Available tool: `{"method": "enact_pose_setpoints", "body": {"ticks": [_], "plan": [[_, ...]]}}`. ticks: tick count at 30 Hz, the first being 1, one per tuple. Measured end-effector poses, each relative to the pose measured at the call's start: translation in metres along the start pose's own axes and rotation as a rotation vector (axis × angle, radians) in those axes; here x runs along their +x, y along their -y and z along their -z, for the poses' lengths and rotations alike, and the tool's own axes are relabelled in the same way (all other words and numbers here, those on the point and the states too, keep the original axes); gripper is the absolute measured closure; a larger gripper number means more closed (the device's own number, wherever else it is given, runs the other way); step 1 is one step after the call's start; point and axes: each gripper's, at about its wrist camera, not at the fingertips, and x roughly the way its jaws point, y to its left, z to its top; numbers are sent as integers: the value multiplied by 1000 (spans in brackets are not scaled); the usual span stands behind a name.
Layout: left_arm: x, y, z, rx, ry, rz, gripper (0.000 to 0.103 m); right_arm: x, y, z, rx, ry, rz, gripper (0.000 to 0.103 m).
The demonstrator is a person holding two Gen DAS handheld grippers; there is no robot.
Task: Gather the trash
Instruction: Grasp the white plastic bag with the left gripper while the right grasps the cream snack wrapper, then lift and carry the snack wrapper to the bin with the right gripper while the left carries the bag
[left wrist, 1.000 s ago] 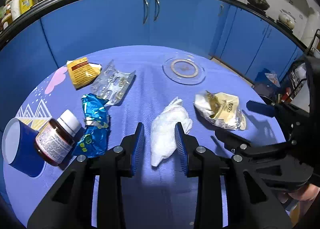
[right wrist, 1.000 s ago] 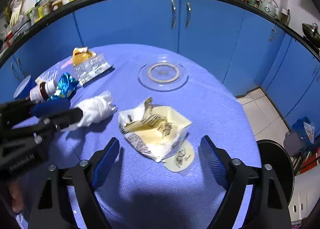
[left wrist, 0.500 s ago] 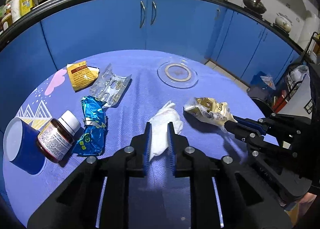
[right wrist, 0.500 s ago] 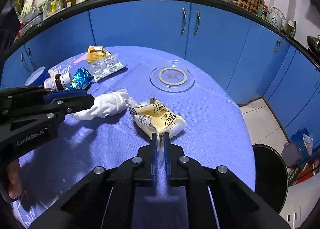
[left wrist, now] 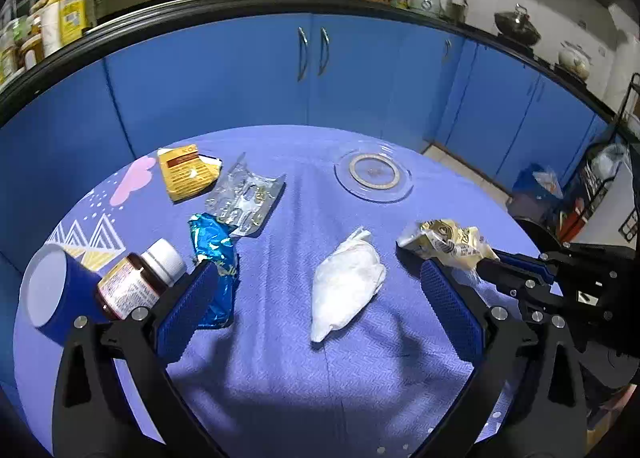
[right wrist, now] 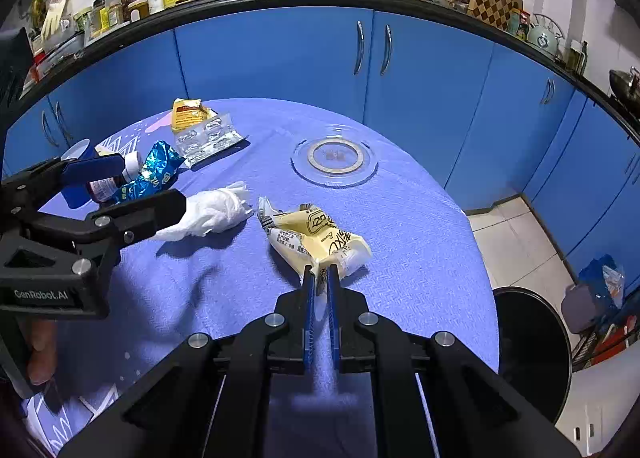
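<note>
Right hand-held gripper (right wrist: 320, 278) is clenched on the near edge of the yellow snack wrapper (right wrist: 316, 236), which is lifted a little off the blue worktop (right wrist: 420, 258) at the grip end. Left hand-held gripper (left wrist: 316, 290) is released, jaws wide apart, straddling the crumpled white tissue (left wrist: 346, 282) without touching it; tissue lies flat on the worktop.

Risks:
- Wrapper is pinched only by a thin edge. Film is slick and crumpled, so it could slip out or tear on the way to the black bin (right wrist: 528, 354) on the floor at the right.
- Left jaws are just beside the blue foil wrapper (left wrist: 214, 258) and the brown pill bottle (left wrist: 138, 282). Closing or shifting sideways could knock the bottle or snag the foil instead of the tissue.
- The two grippers sit close; a crossing move could clash.

Versus earlier: left jaws have just been opening. Half a second ago they were pinched on the tissue, now it lies loose between them, so that grab was dropped. Right jaws went from wide open around the wrapper a second ago to shut on it; wrapper is now squeezed narrower.
</note>
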Motion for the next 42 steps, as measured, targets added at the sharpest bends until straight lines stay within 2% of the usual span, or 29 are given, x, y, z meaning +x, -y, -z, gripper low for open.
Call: {"method": "enact_pose_setpoints", "body": {"ticks": [4,6,8,9,11,13,16,24,36,40,42], "plan": [[15,4,2,25,-40,-5,5,4,5,-1,16,-2,3,96],[24,8,4,42,-65,-2,11,6,7,-1,22,-6,6,96],[35,11,7,58,-106,-3,25,7,9,0,24,-7,8,96],[39,12,8,60,-119,0,28,8,10,0,25,-8,9,96],[47,12,10,63,-152,-1,54,9,12,1,29,-11,10,96],[46,11,9,68,-150,5,70,10,13,1,30,-14,12,96],[38,8,6,59,-131,11,80,7,11,-1,18,-9,12,96],[9,18,-4,74,-60,33,82,-17,10,-4,0,30,36,96],[-16,36,-10,86,-35,66,82,-62,23,6,29,94,68,101],[-21,44,-11,97,-25,66,82,-69,31,12,50,99,63,101],[-22,46,-11,102,-22,61,82,-65,36,14,73,81,10,101]]}}
